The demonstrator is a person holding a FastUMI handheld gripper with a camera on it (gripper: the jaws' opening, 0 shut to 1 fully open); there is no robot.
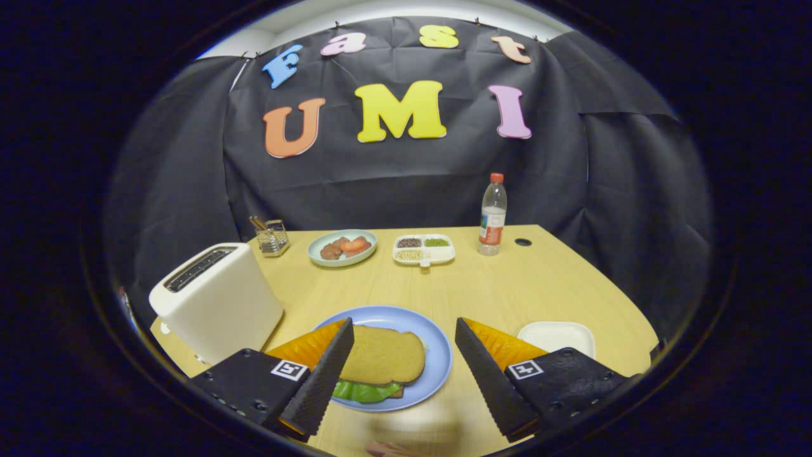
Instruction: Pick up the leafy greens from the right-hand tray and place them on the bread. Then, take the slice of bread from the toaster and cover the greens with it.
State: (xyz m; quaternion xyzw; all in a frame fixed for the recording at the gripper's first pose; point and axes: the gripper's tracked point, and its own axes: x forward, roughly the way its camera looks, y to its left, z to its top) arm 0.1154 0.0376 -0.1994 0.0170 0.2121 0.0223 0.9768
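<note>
Your top slice of bread (384, 357) sits on the leafy greens (361, 391), which poke out green along its near edge; under them a sliver of a 2nd slice shows. The stack's on the blue plate (438, 365), near the table's (507, 292) front edge, between your fingers. Your gripper (404, 373) hangs w/ jaws wide apart, holding nothing; left finger (320, 381) overlaps the plate's left rim, right finger (491, 381) is just off its right rim. White toaster (216, 298) stands at the front-left corner, the white tray (557, 336) at front-right beyond the right finger. Along the back edge, L to R: a wire holder (273, 238), a pale green plate w/ food (342, 247), a divided dish (424, 249), a water bottle (493, 216)
</note>
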